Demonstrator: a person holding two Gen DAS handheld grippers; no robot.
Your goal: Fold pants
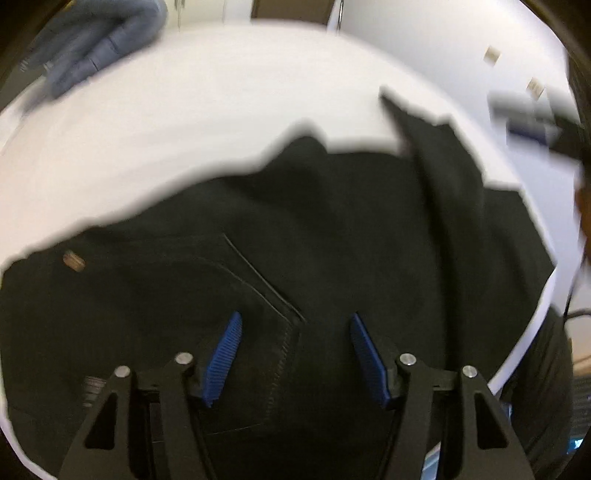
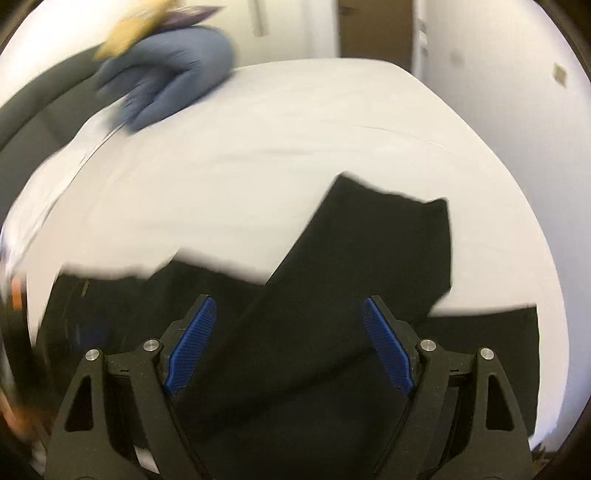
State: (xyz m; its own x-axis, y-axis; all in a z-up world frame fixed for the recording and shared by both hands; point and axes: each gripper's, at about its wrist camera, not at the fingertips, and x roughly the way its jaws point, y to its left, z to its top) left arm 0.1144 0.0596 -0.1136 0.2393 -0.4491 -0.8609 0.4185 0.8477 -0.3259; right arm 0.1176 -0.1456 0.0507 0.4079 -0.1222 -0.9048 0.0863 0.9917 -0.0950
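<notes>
Black fabric fills the near field in both views: the pants [image 1: 332, 240] lie spread on a white bed sheet [image 1: 221, 129].

Left wrist view: left gripper [image 1: 295, 332] hangs over the pants w/ jaws apart, blue ribbed pads [image 1: 223, 360] clear of the cloth, nothing pinched between them. Directly below/ahead of the gap is a slanted pocket opening w/ stitched seam. Brown button [image 1: 73, 260] sits near the waist edge at left. Further out, a pant leg end points toward upper right, its edge ragged against the sheet. At far right edge, a blurred dark shape, can't tell what it is.

Right wrist view: right gripper [image 2: 290, 347] has jaws wide, nothing between the pads; black cloth lies beneath the gap. One leg is folded diagonally across the rest of the pants, its hem reaching up and right onto the sheet. A second black strip lies flat at right, just beyond the fold.

Far end of bed: blue garment [image 2: 170, 85] bunched at the upper left corner of the sheet, w/ a tan item [image 2: 129, 33] beside/over it, too blurred to ID. Dark grey surface [image 2: 33, 107] borders the bed at left. Pale wall and brown door behind.
</notes>
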